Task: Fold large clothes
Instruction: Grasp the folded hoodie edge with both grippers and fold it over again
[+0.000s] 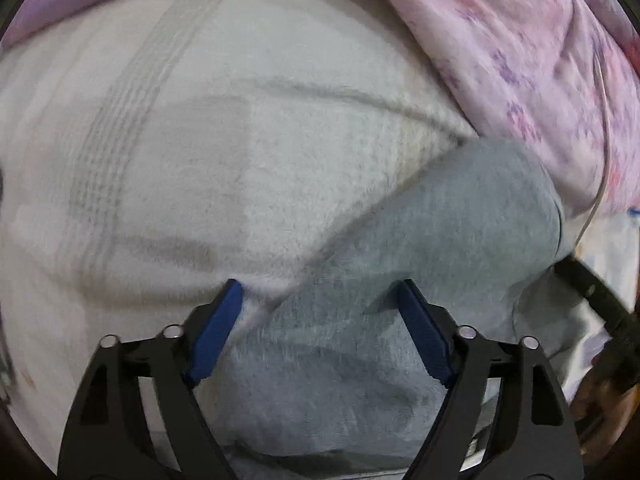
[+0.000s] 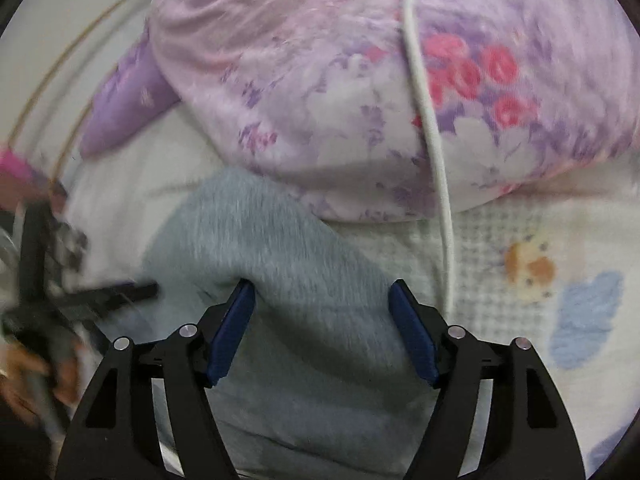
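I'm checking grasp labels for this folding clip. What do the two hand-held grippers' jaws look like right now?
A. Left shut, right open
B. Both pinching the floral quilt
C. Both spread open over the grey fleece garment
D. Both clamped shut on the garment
C: the left hand-held gripper and the right hand-held gripper each show blue pads spread wide apart, with the grey fleece garment lying between them, unpinched.

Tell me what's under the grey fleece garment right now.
The grey fleece garment lies on a white fuzzy blanket on the left and a white printed sheet on the right. Directly beneath its middle is covered; I cannot see there.
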The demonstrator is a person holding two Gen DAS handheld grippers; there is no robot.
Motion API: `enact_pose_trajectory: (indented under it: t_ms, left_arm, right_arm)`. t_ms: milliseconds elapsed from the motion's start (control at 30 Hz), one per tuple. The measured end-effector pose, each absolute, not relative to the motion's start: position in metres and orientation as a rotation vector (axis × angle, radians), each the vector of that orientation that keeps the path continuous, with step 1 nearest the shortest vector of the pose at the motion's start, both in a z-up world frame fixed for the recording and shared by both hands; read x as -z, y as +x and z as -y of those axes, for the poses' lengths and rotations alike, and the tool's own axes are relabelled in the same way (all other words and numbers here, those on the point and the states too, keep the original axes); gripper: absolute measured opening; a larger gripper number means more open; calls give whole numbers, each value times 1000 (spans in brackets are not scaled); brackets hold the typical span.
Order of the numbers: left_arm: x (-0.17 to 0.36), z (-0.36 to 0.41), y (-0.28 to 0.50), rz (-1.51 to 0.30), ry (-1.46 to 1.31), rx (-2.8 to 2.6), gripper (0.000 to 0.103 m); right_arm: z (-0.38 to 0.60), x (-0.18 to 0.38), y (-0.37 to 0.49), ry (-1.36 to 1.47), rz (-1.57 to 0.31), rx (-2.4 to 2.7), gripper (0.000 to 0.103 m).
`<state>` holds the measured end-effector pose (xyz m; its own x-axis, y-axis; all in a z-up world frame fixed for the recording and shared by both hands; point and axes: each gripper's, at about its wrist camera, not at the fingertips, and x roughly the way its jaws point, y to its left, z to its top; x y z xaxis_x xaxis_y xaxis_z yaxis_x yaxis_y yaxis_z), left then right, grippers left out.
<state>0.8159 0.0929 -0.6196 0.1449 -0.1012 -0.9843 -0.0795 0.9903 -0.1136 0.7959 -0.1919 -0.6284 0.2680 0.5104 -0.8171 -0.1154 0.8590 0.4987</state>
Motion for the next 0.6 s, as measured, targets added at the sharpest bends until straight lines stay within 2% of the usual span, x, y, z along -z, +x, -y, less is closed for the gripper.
enact_pose_trajectory:
  t_ms: [33,67,133,300,433,500,533,600]
  left_arm:
    - [615,-89,815,-1402,-135,40,4]
    - [608,-86,812,-1381,-154,72,6]
    - [588,-81,803,-1310,-141,95,6]
    - [519,-80,747,-1100,-139,166,6]
    - [469,-91,661,-963,-174,229,7]
    - [469,-87,615,-965,-159,234,7]
    - [473,-90,590,-989,-156,227,8]
    - [495,-90,549,-1085,-150,211,10]
  right_arm:
    - [192,629,797,381,-1248,-458,23]
    - [189,627,795,358,-1255,-464,13]
    - [189,604,784,332,-1189,-486,8]
    - [196,528,720,275,-991,-495,8]
    - [196,489,636,238,-890,-497,8]
    - [195,487,581,211,-900,-491,8]
    - [193,493,549,201,-930,-482,11]
    - [185,515,510,170,-1016,-439,14]
